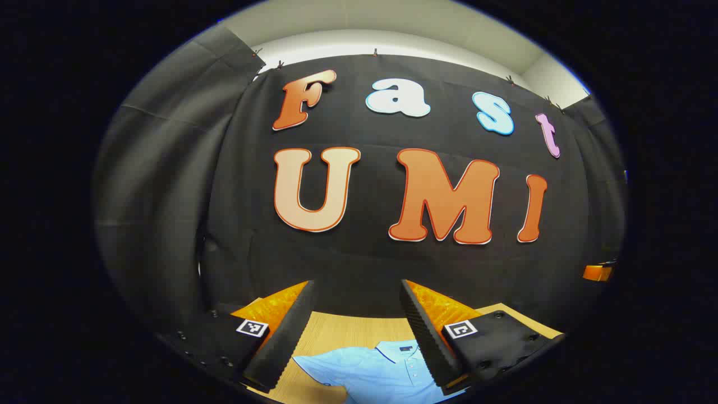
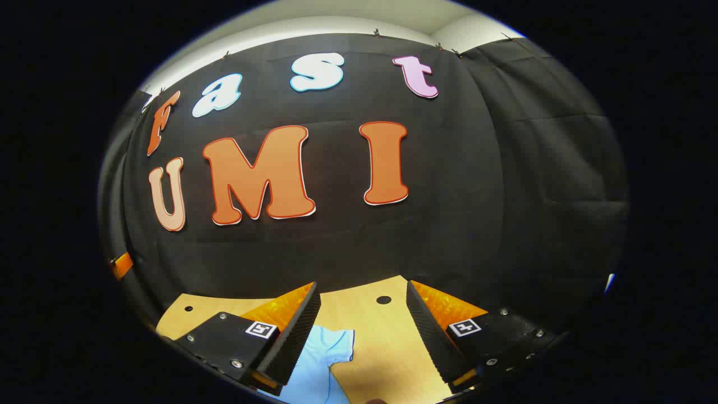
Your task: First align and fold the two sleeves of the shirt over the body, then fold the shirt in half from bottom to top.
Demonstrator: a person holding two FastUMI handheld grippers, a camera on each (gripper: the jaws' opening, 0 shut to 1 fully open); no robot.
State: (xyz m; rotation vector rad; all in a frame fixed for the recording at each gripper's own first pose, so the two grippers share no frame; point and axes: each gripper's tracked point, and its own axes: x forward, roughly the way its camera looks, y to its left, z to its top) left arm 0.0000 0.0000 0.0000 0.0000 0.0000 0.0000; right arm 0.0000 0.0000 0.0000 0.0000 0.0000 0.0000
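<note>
As you held both tools raised above the table, your left gripper (image 1: 356,331) stood with its fingers spread and nothing between them. In the left gripper view the light blue shirt (image 1: 381,370) lay flat on the wooden table (image 1: 342,328), below and just ahead of the fingertips, with its collar (image 1: 398,349) and button placket toward the far wall. One sleeve (image 1: 314,367) reached out toward the left finger. The garment's long axis appeared to run away from you, collar far and hem near, though the hem was out of sight.

In the right gripper view your right gripper (image 2: 362,331) was likewise spread and held nothing. The other sleeve (image 2: 331,345) lay beside the left finger, partly hidden by it; bare table filled the gap between the fingers, with a small dark hole (image 2: 383,299) in the board farther off.

My judgement: neither sleeve had yet been folded, and each gripper sat nearest its own sleeve. The right tool would need to shift toward its left to reach cloth. The collar showed from the left tool; the right tool's sleeve edge showed from the right one.
</note>
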